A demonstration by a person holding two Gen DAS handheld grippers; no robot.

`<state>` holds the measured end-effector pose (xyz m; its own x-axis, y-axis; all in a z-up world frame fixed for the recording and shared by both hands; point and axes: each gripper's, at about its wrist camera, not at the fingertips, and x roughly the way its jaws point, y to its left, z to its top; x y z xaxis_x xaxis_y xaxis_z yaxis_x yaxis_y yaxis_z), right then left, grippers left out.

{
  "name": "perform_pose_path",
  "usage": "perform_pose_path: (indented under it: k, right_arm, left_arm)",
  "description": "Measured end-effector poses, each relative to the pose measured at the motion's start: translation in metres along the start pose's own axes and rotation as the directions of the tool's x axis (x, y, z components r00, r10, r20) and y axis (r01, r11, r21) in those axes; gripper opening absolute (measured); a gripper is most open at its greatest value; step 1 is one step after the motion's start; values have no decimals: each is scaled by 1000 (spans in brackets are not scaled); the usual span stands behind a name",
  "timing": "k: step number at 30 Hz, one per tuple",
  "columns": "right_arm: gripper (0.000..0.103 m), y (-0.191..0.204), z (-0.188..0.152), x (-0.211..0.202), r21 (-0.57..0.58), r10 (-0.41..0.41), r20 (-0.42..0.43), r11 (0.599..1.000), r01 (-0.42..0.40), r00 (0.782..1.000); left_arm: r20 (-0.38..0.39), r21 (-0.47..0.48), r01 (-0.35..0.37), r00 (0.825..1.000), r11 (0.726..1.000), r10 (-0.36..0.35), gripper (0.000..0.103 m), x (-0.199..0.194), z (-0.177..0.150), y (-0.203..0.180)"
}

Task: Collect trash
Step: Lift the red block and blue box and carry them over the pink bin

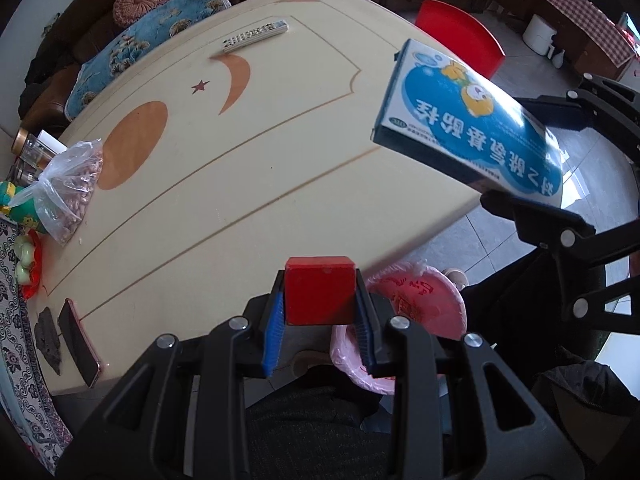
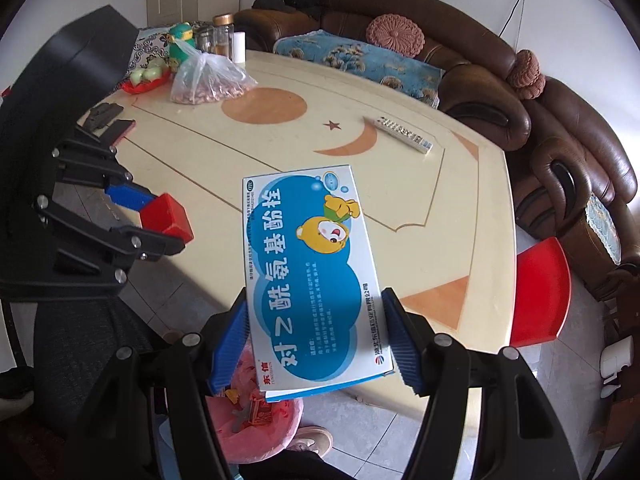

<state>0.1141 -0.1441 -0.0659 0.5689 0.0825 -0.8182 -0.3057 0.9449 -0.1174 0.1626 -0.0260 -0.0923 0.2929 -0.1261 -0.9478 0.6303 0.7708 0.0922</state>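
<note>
Left claw (image 1: 320, 320) over cream table (image 1: 260, 152) — brown sofa (image 2: 520, 92) behind

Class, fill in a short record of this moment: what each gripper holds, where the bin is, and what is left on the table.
left gripper: shut on a small red box, lifted off the table
right gripper: shut on a blue and white medicine box, fingers on its two long sides
bin: pink liner, on the floor by the table edge, already holding some scraps
table: remote control, bag of nuts, phone, jars
</note>
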Motion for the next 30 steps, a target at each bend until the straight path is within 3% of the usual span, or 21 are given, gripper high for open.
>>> perform_pose_path:
  k: [14, 30]
  right_arm:
    - [62, 31, -54, -41, 17, -2, 0, 1000, 2, 1000]
    - [62, 56, -103, -12, 52, 54, -86, 997, -49, 995]
  left_arm:
    - [-14, 24, 39, 999, 999, -39, 31, 0, -63, -39]
    - [-109, 17, 124, 987, 992, -121, 31, 57, -100, -61]
